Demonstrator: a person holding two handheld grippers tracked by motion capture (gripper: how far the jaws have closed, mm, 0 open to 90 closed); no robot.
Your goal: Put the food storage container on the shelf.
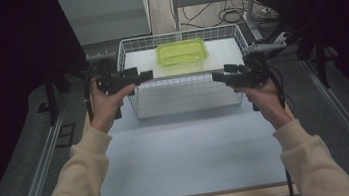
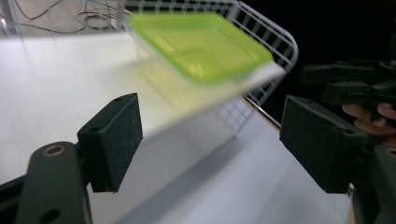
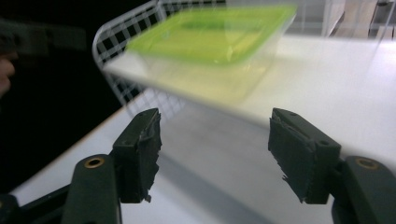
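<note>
basket: white wire basket [image 1: 129, 53] at the far end of the tabletop [image 1: 189, 151], used as the landmark below
board: white flat board [image 1: 222, 54] inside the basket, raised off the basket floor; cannot tell what carries it
container: clear container with a green lid [image 1: 182, 51] sits on the board, toward the basket's far side, roughly mid-width; blurred in both gripper views
container in left gripper view: green lid [image 2: 198, 44] up and ahead of the jaws, well apart from them
container in right gripper view: green lid [image 3: 215, 32] up and ahead, well apart from the jaws
left tongs: left tongs [image 1: 145, 75] at the basket's left near corner, just above the front rim, pointing right; jaws spread wide, nothing between them [image 2: 210, 144]
right tongs: right tongs [image 1: 219, 75] at the basket's right near corner, by the front rim, pointing left; jaws wide apart, holding nothing [image 3: 215, 154]
hands: left hand [image 1: 107, 103] and right hand [image 1: 263, 94] grip the tools, both just on the near side of the basket, cream sleeves
tabletop: bare white surface between the basket and the person
beyond basket: cables [image 1: 233, 15] on the floor past the basket's far side
</note>
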